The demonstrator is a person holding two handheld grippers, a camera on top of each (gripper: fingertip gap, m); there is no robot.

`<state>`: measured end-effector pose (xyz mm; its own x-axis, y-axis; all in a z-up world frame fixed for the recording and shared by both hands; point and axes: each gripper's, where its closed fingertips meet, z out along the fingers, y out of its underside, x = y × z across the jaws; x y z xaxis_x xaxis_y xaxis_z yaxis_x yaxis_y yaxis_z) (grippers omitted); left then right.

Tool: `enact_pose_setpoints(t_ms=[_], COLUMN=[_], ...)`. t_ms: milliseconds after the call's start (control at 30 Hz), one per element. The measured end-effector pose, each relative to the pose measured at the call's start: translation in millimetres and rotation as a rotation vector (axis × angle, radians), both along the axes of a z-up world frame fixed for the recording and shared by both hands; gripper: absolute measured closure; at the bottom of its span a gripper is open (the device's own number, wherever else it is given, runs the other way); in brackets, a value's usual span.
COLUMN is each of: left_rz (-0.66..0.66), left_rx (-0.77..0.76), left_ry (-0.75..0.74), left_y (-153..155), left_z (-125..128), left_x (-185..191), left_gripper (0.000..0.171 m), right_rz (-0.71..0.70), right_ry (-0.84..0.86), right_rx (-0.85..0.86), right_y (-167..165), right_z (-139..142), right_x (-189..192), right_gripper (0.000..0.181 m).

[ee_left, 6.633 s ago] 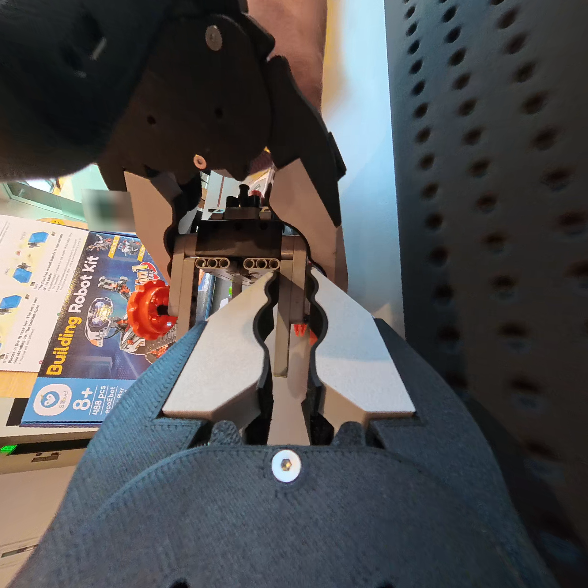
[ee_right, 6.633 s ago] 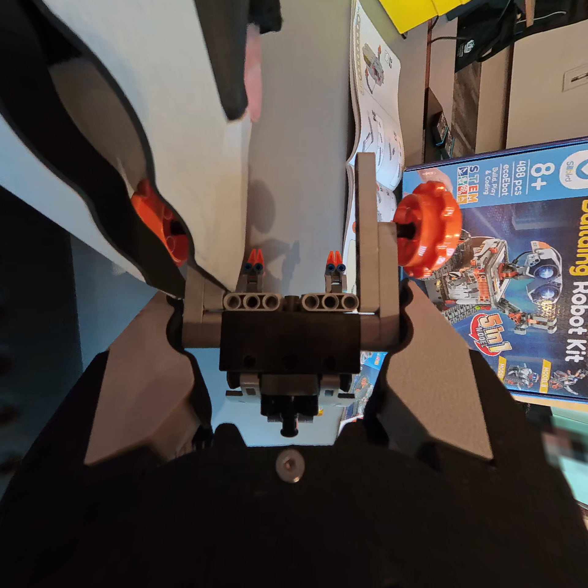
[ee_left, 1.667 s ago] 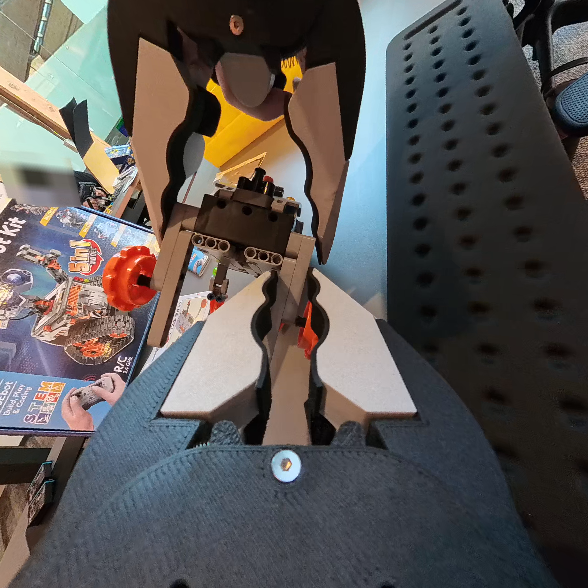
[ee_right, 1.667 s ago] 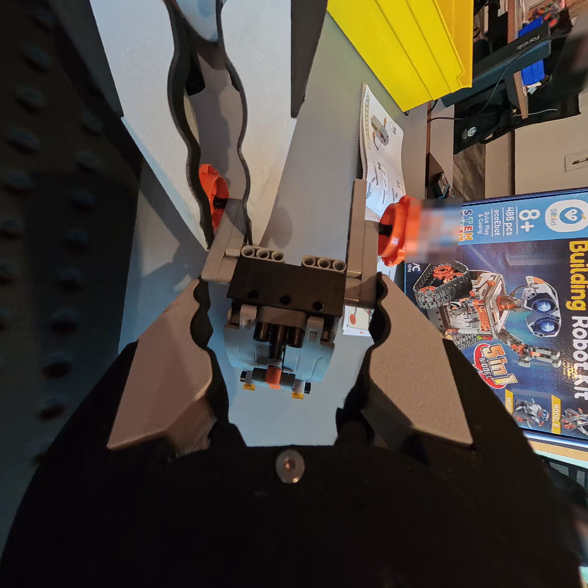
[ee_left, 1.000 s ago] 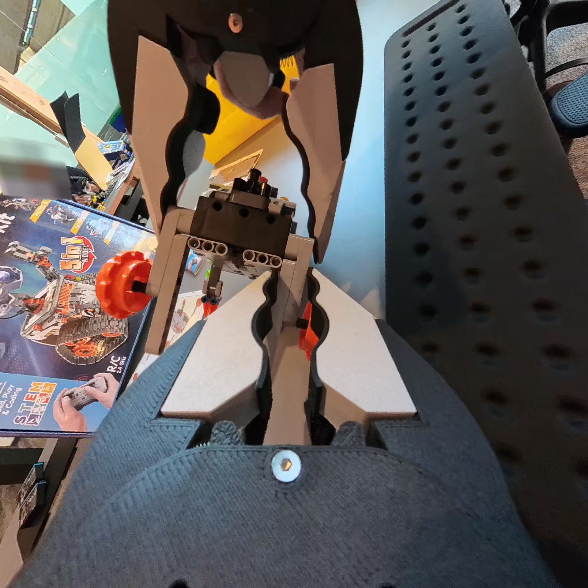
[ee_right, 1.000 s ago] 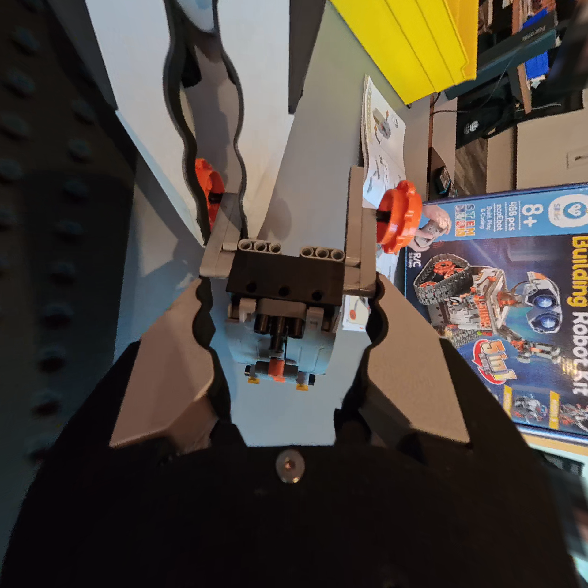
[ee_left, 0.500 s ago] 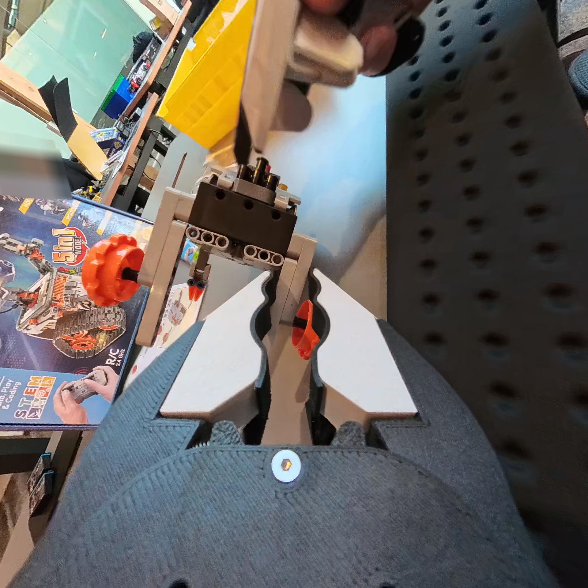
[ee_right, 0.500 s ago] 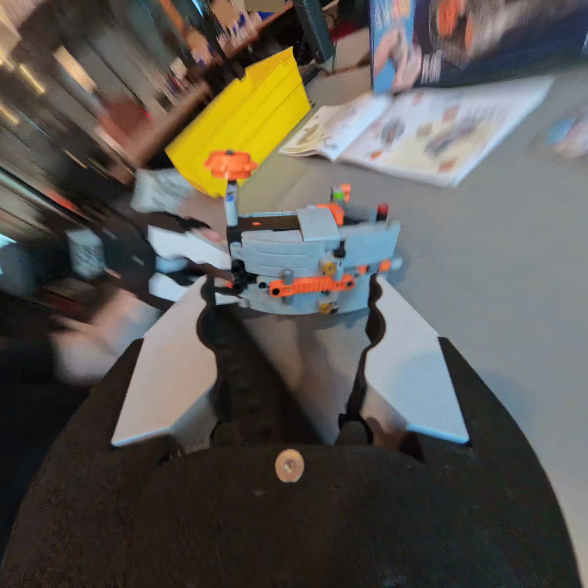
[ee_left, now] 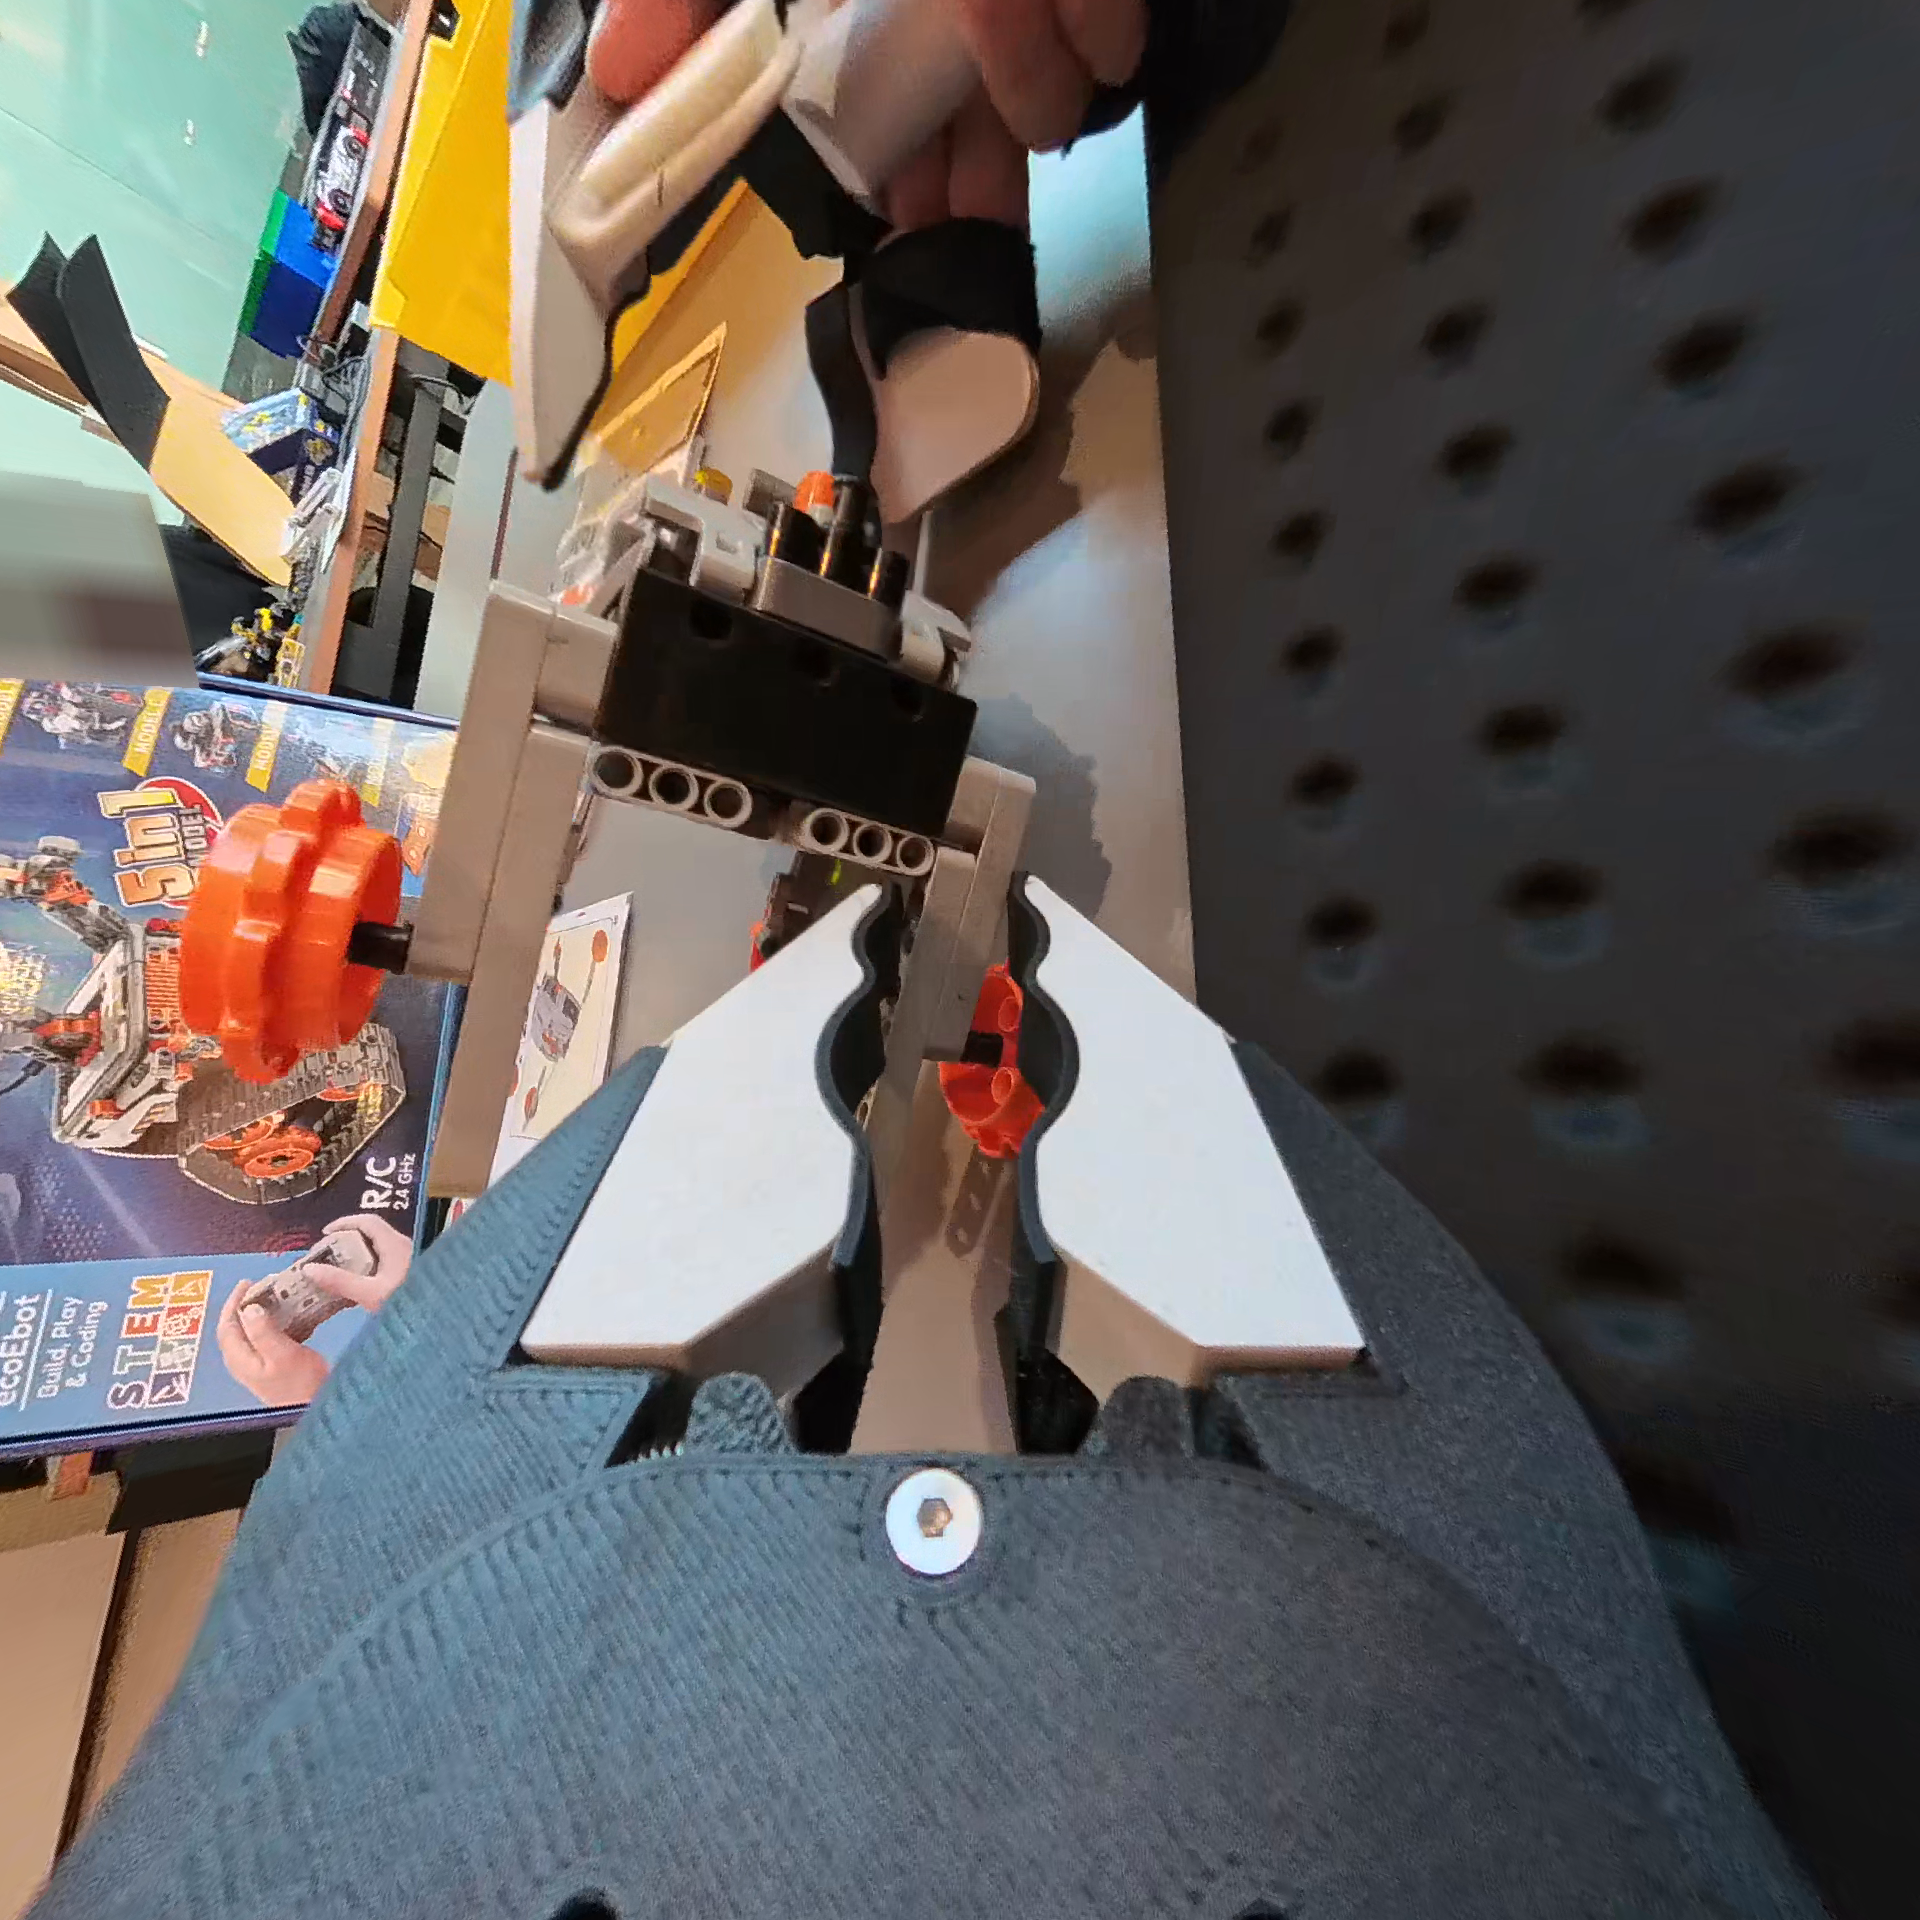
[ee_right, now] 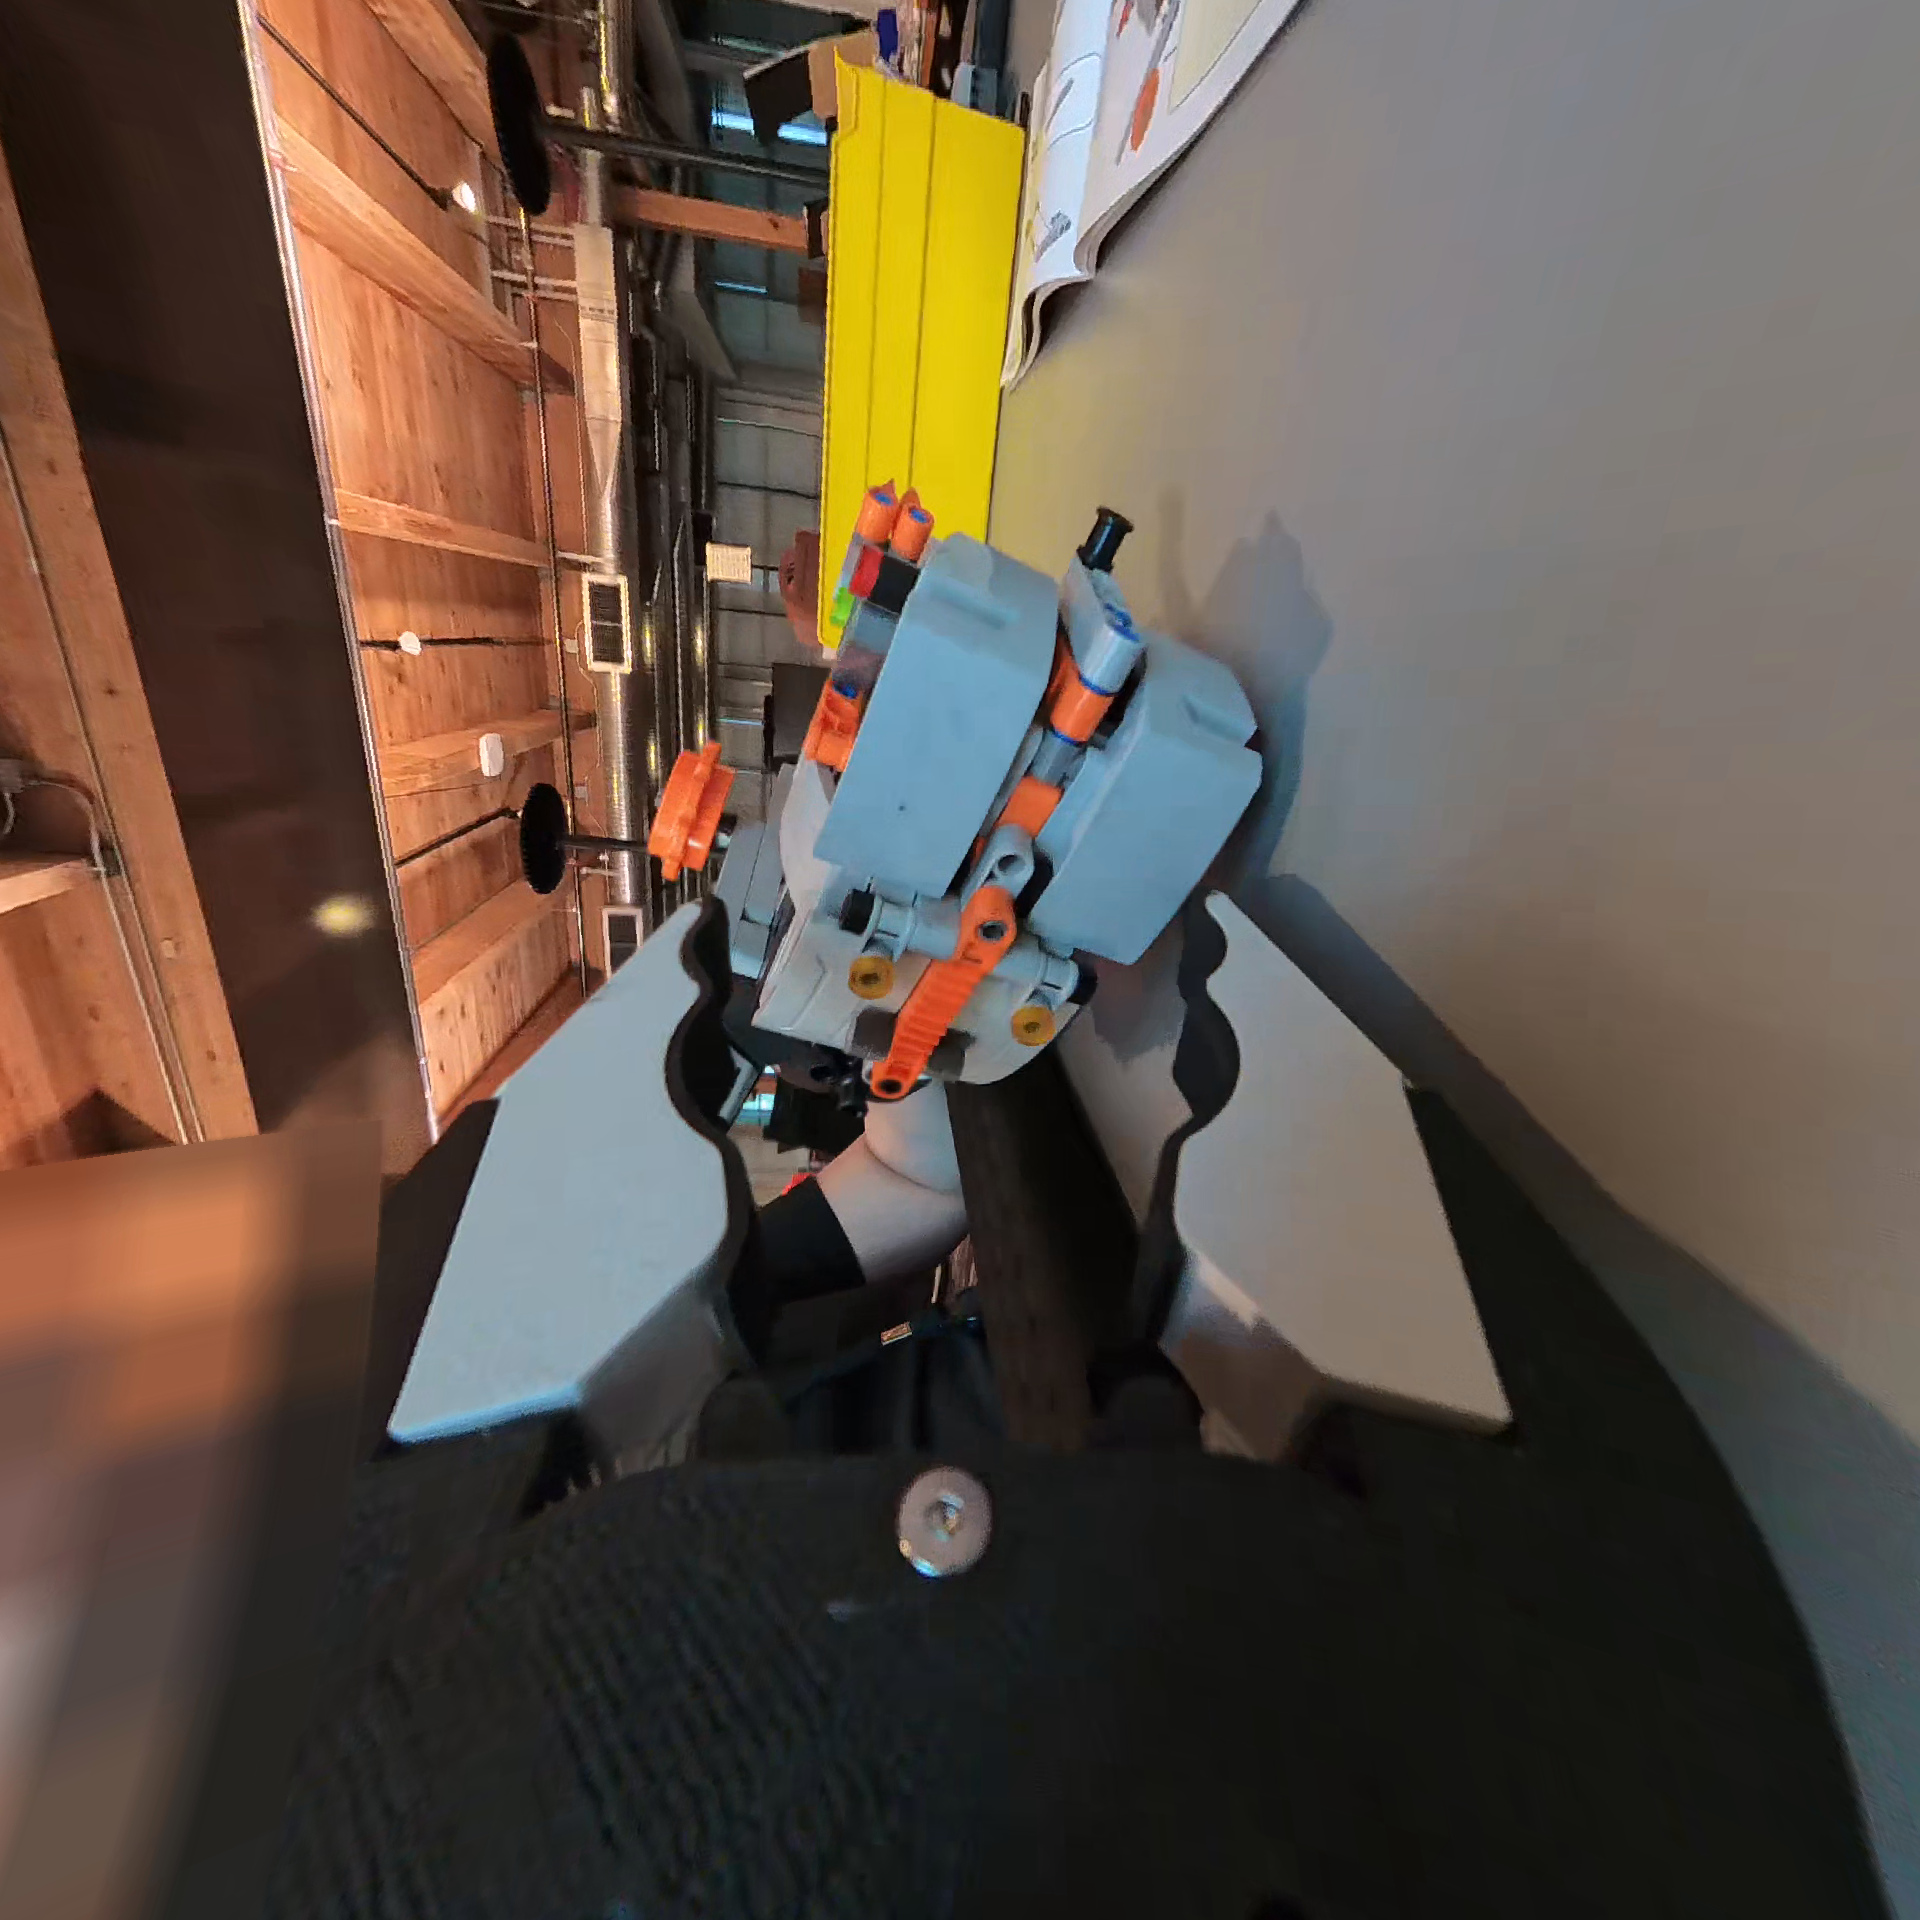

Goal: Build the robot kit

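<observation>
- Grey-and-black brick model (ee_left: 727, 707) is clamped by the left gripper (ee_left: 945, 997): jaws narrow, pinching the model's grey side beam (ee_left: 951, 987), with a small orange wheel (ee_left: 992, 1081) tucked against the right finger.
- Model is off the worktop (ee_left: 1081, 644), tilted, black block on top in the left wrist view.
- Orange knob (ee_left: 281, 935) sticks out on a black axle from the model's other grey beam, in front of the blue kit box (ee_left: 125, 1091) at the worktop's left edge.
- Right gripper (ee_right: 951, 971): jaws wide, nothing gripped. Light grey housing (ee_right: 935, 769) of the model sits just ahead of the fingertips; contact can't be confirmed.
- In the left wrist view the right gripper shows beyond the model, a hand (ee_left: 935, 94) on its handle, one finger tip near the model's black pins.
- Yellow bin (ee_right: 914, 312) and an open booklet (ee_right: 1122, 135) lie at the worktop's far end.
- Perforated dark panel (ee_left: 1558, 727) runs along the worktop's right edge.
</observation>
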<state>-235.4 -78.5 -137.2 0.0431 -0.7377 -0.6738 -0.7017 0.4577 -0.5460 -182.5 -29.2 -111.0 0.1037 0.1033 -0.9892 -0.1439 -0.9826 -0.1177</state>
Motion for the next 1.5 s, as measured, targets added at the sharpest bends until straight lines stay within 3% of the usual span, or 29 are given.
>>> enact_pose_setpoints(t_ms=[400, 633, 1000, 1133, 1200, 1300, 1400, 1500], left_rz=[0.055, 0.072, 0.165, 0.189, 0.2, 0.178, 0.16, 0.176], left_rx=[-0.088, -0.257, -0.506, -0.665, -0.714, -0.706, -0.659, -0.596], left_ry=[-0.029, -0.161, -0.311, -0.347, -0.334, -0.304, -0.28, -0.272], left_y=[8.5, 6.1, 18.5, 24.1, 27.6, 26.5, 24.3, 29.2], left_z=[-0.8, 13.6, 19.8, 12.1, 6.0, 1.4, 1.2, 1.5], left_x=[-9.3, -17.5, -34.8, -26.4, -20.6, -10.6, -4.3, -7.7], left_gripper=[0.153, 0.148, 0.14, 0.121, 0.123, 0.126, 0.125, 0.124], right_rz=[0.028, 0.027, 0.058, 0.056, 0.092, 0.138, 0.166, 0.188], right_ry=[0.137, 0.161, 0.158, 0.154, 0.094, -0.02, -0.006, 0.033], right_rx=[0.093, 0.101, 0.077, -0.024, -0.054, -0.045, -0.043, 0.097], right_y=[15.0, 18.5, 15.2, 22.5, 24.8, 29.0, 30.7, 31.6], right_z=[5.9, 7.0, 8.5, 8.9, 3.3, -9.3, -9.2, -1.1], right_x=[-20.5, -20.3, -22.8, -25.7, -31.8, -40.6, -46.2, -46.7], right_gripper=[0.112, 0.125, 0.103, 0.09, 0.088, 0.103, 0.105, 0.106])
